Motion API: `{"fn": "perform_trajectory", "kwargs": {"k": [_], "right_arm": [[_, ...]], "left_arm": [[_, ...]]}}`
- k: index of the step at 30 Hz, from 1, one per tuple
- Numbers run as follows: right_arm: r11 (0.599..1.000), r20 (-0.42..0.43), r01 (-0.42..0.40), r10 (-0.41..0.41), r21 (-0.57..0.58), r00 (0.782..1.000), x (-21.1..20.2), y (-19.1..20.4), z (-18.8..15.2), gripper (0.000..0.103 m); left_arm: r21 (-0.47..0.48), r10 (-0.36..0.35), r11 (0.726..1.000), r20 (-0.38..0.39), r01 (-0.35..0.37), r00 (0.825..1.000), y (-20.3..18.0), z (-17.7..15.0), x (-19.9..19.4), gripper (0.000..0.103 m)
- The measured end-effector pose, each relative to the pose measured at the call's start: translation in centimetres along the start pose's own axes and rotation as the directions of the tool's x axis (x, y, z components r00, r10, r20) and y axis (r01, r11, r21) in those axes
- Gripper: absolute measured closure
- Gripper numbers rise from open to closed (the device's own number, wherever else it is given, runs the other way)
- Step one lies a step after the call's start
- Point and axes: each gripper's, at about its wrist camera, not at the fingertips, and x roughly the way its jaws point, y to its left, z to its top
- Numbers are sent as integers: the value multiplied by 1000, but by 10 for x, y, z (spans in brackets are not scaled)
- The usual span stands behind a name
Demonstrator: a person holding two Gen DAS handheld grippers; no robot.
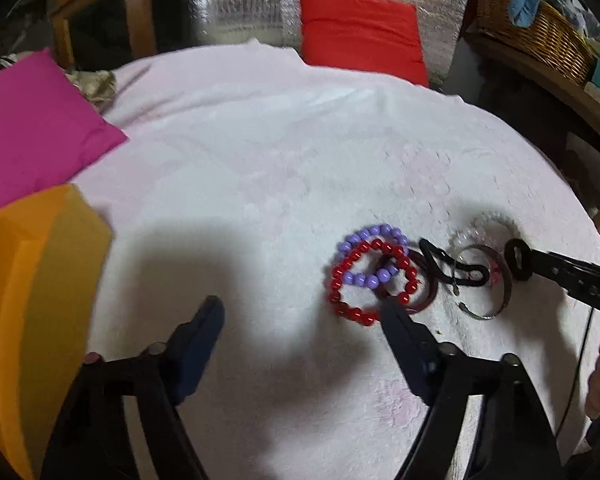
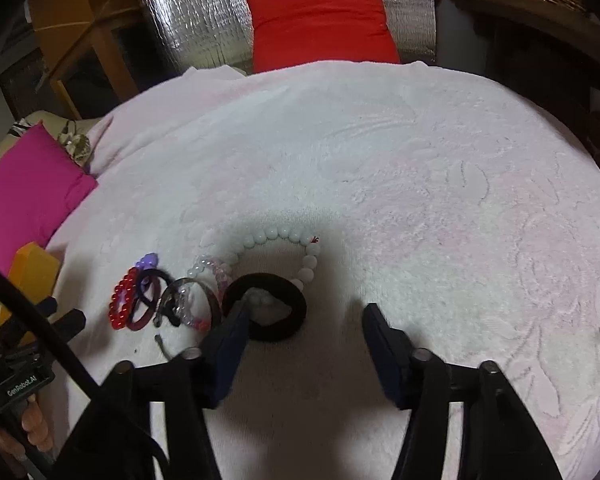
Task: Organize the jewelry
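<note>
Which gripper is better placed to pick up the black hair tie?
Right. The right gripper has one finger inside the black hair tie; the left gripper is at the red beads.

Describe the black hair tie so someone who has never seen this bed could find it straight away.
On the pale pink blanket, find the jewelry cluster near the front. The black hair tie lies at its right end, just inside the white bead bracelet. It is the only thick, matte fabric ring; its neighbours are beaded or glossy.

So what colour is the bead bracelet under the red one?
Purple bead bracelet, clearest in the left wrist view.
</note>
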Motion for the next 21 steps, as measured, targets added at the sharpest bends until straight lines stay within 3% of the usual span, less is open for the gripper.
{"fn": "perform_trajectory", "kwargs": {"k": [4,5,9,12,15,21], "right_arm": [[999,-11,27,-27,19,1000,9,-1,2,62],[1000,-6,21,-21,19,1000,9,-1,3,70],[1000,-5,11,-11,8,1000,9,2,1,87],[1000,6,4,-4,5,1000,5,3,2,88],[1000,29,-14,13,14,999,-5,1,1,88],[998,72,-43,40,37,997,-24,-1,0,88]], "left_arm": [[15,-45,999,-5,45,999,-8,4,10,27],[14,-55,998,-11,55,998,-10,5,13,29],[-7,-99,995,-61,99,993,-10,7,30,59],[-8,-132,991,-78,132,988,-10,9,38,80],[1,-126,992,-74,126,989,-10,9,38,91],[16,-136,990,-23,137,990,-9,7,18,93]]}}
